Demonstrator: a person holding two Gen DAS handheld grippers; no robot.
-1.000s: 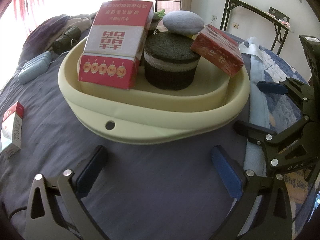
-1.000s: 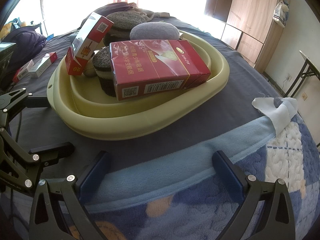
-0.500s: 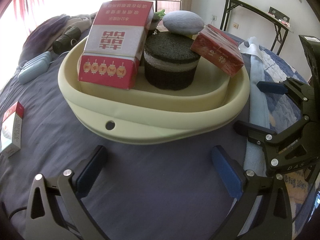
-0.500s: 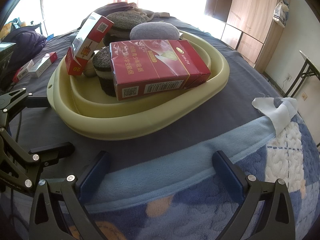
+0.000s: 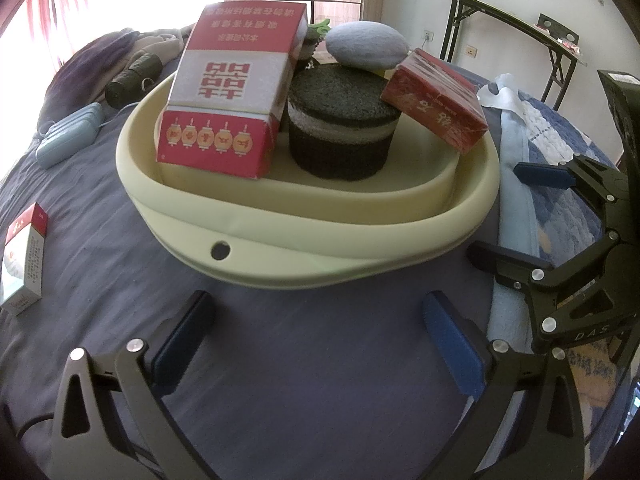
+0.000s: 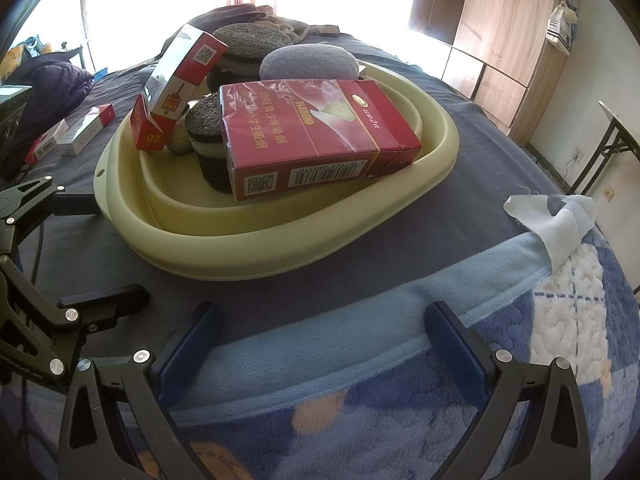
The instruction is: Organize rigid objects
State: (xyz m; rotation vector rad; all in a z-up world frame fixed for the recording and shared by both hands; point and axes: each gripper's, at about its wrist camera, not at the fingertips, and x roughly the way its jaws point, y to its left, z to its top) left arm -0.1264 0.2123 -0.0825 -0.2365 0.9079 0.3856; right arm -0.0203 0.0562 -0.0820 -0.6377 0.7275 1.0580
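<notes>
**Basin on the bed, loaded with boxes and sponges**

A pale yellow basin (image 5: 304, 236) sat on the dark sheet of the bed (image 5: 304, 360), with a small round hole in the rim on the side facing the left tool. Inside it, a red and silver carton (image 5: 232, 96) stood tilted against a dark round sponge (image 5: 340, 132) with a pale band around its middle. A grey-blue pebble-shaped cushion (image 5: 368, 44) lay on top at the back, and a second dark round sponge (image 6: 252, 44) stood behind the first. A dark red carton (image 6: 316, 132) leaned across the near sponge, its lower end resting on the inner rim of the basin.

Outside the basin, a small red and white pack (image 5: 24, 256) lay on the sheet to the left; the right wrist view showed more such packs (image 6: 76, 132) lying together there. A pale blue case (image 5: 68, 140) lay further back beside a dark roll (image 5: 132, 76).

The left tool (image 5: 316, 328) was released, its fingers spread wide and holding nothing, just short of the basin. The right tool (image 6: 320, 332) was likewise spread and unloaded, over the light blue edge of a patterned blanket (image 6: 440, 400). A white cloth (image 6: 552, 224) lay on the blanket's edge.
</notes>
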